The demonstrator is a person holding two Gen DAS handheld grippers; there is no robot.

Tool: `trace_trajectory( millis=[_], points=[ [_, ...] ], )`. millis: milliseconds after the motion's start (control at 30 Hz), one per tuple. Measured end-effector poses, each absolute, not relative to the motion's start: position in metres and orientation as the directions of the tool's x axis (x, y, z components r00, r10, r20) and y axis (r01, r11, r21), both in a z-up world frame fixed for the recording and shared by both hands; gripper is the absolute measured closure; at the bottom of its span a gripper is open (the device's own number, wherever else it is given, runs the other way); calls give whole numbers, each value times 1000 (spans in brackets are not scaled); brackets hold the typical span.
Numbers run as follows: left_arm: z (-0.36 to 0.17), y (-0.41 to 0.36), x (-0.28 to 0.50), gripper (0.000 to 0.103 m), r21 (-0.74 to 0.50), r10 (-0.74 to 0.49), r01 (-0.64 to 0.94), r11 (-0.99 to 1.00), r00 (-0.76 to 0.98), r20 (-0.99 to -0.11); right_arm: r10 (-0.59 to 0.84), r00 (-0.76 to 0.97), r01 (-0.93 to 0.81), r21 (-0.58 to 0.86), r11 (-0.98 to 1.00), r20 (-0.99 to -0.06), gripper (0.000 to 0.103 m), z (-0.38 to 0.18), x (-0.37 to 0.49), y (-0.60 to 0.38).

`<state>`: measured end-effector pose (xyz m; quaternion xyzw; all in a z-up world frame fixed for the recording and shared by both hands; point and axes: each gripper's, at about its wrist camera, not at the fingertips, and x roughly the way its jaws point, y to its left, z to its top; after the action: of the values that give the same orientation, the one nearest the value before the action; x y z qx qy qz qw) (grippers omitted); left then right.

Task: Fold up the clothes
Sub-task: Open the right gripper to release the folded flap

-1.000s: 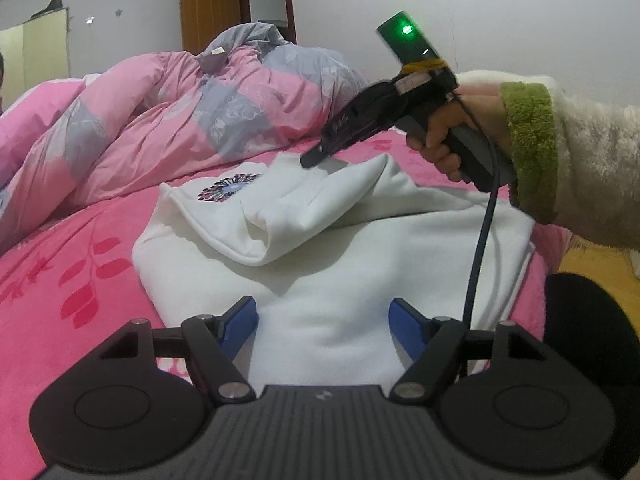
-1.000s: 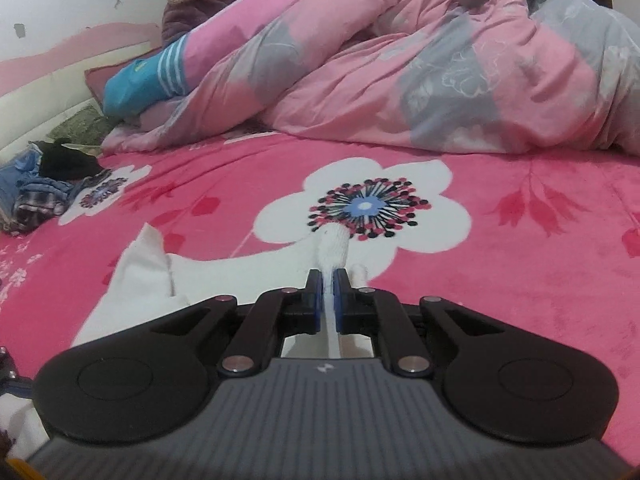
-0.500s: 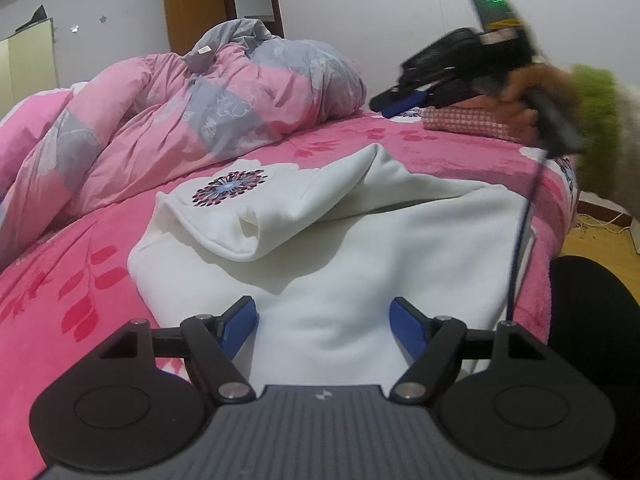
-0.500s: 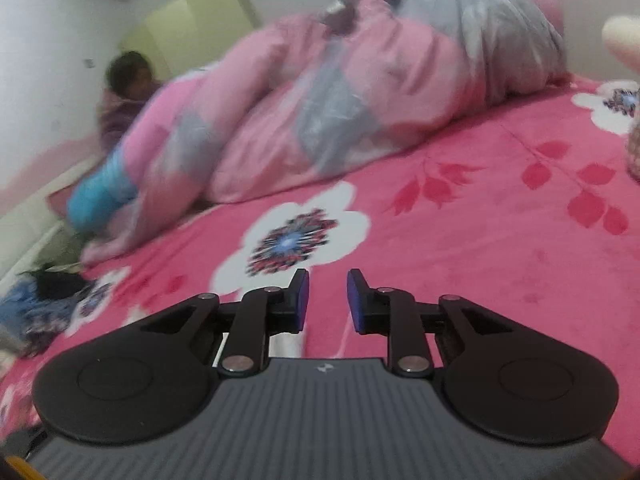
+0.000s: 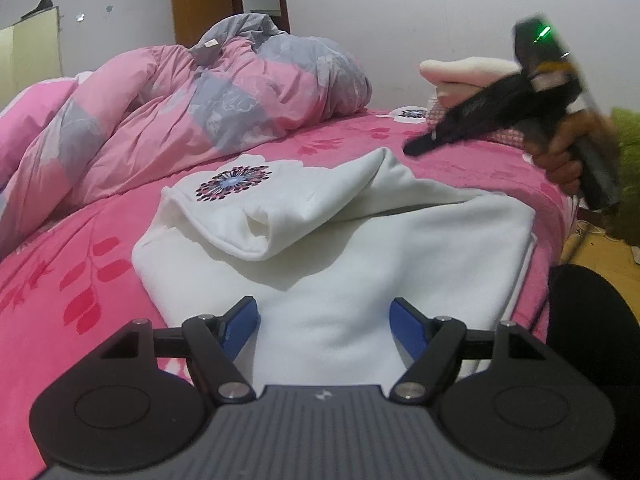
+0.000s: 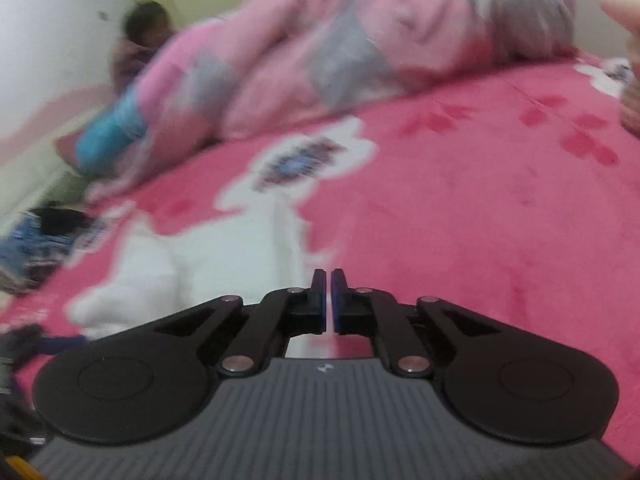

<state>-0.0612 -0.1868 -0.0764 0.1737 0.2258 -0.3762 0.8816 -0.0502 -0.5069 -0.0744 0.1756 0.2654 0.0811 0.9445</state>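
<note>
a: what does the left wrist view give that the right one doesn't?

b: just ahead of the left gripper (image 5: 324, 322), whose blue pads stand wide apart with nothing between them, lies the white fleece garment (image 5: 340, 248), part folded, one flap doubled over on top. beyond it and off to the right, the right gripper (image 5: 416, 146) hangs above the bed, held by a hand (image 5: 560, 152) in a green-cuffed fluffy sleeve (image 5: 628, 148). farther right sits a stack of folded pale clothes (image 5: 468, 76).

a: and the right wrist view?

b: it's blurred. the right gripper (image 6: 329, 280) has its jaws drawn together with only a sliver between them, gripping nothing. the white garment (image 6: 224, 248) lies below and to its left, not in its jaws. far left there's a dark heap of blue and black clothes (image 6: 44, 236), and beyond that a person (image 6: 140, 40) sitting by the wall, which the left view never shows.

a: the surface?

b: a bright pink plush bedspread with white flowers (image 5: 72, 288). behind the garment, a crumpled pink and grey quilt (image 5: 192, 108) is piled up.

a: the room?

b: white walls, a brown wooden door (image 5: 200, 0) past the quilt, a pale yellow cupboard (image 5: 28, 56) far left.
</note>
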Motion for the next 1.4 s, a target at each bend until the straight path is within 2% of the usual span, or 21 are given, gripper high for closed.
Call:
trace_trajectory(
  millis=[67, 100, 133, 167, 200, 233, 300, 400, 533, 667, 700, 733, 767, 900, 1000, 1067, 1133, 1200, 1267, 1367, 1400],
  points=[
    [-77, -186, -62, 28, 140, -581, 738, 660, 620, -528, 312, 845, -190, 301, 934, -434, 98, -55, -59, -479],
    [-77, -187, -63, 28, 141, -579, 736, 662, 622, -527, 342, 839, -257, 247, 935, -423, 92, -48, -62, -462],
    [-77, -187, -64, 28, 141, -578, 735, 663, 623, -526, 365, 830, -317, 183, 931, -421, 80, -43, -63, -447],
    [-77, -187, -64, 28, 142, -578, 734, 665, 625, -525, 388, 820, -374, 118, 920, -421, 72, -38, -63, -432],
    [-77, -187, -64, 28, 142, -579, 734, 664, 625, -524, 410, 809, -430, 52, 902, -422, 58, -33, -63, -416],
    [-78, -187, -64, 28, 142, -580, 734, 664, 625, -522, 423, 796, -476, -17, 879, -433, 49, -30, -63, -402],
    [-79, -186, -63, 28, 139, -584, 736, 662, 623, -520, 407, 773, -536, -159, 829, -486, 47, -32, -55, -375],
    [-80, -185, -62, 28, 138, -589, 740, 659, 621, -516, 372, 759, -574, -279, 770, -535, 47, -36, -45, -352],
    [-82, -186, -60, 28, 138, -596, 743, 655, 620, -510, 375, 738, -621, -348, 703, -560, 48, -42, -46, -337],
    [-84, -187, -57, 27, 135, -603, 747, 651, 617, -506, 383, 701, -675, -386, 629, -601, 53, -51, -49, -324],
    [-84, -187, -57, 27, 133, -605, 748, 650, 616, -504, 377, 695, -681, -392, 619, -612, 63, -54, -48, -322],
    [-84, -187, -56, 27, 131, -606, 748, 650, 615, -504, 369, 693, -682, -397, 614, -619, 83, -56, -47, -321],
    [-83, -188, -56, 27, 130, -607, 748, 651, 615, -504, 359, 700, -674, -405, 618, -617, 91, -58, -44, -322],
    [-78, -187, -55, 27, 117, -608, 747, 654, 611, -507, 389, 730, -608, -275, 744, -562, 96, -48, -18, -355],
    [-76, -185, -54, 27, 104, -613, 749, 654, 605, -508, 407, 779, -471, -17, 882, -478, 96, -44, 18, -411],
    [-76, -185, -52, 27, 99, -614, 750, 654, 602, -510, 399, 791, -352, 188, 917, -464, 96, -57, 39, -451],
    [-77, -186, -52, 27, 105, -613, 751, 651, 603, -510, 425, 774, -251, 389, 886, -469, 93, -79, 55, -485],
    [-77, -186, -52, 27, 107, -614, 752, 650, 604, -508, 468, 765, -197, 530, 825, -443, 93, -97, 60, -507],
    [-77, -186, -52, 27, 106, -614, 752, 651, 604, -508, 498, 770, -193, 597, 778, -399, 92, -104, 58, -517],
    [-78, -186, -54, 27, 117, -611, 751, 650, 608, -507, 510, 774, -206, 612, 763, -375, 88, -105, 57, -518],
    [-78, -186, -55, 27, 126, -608, 750, 649, 612, -506, 506, 774, -209, 602, 771, -380, 93, -105, 58, -517]
  ],
)
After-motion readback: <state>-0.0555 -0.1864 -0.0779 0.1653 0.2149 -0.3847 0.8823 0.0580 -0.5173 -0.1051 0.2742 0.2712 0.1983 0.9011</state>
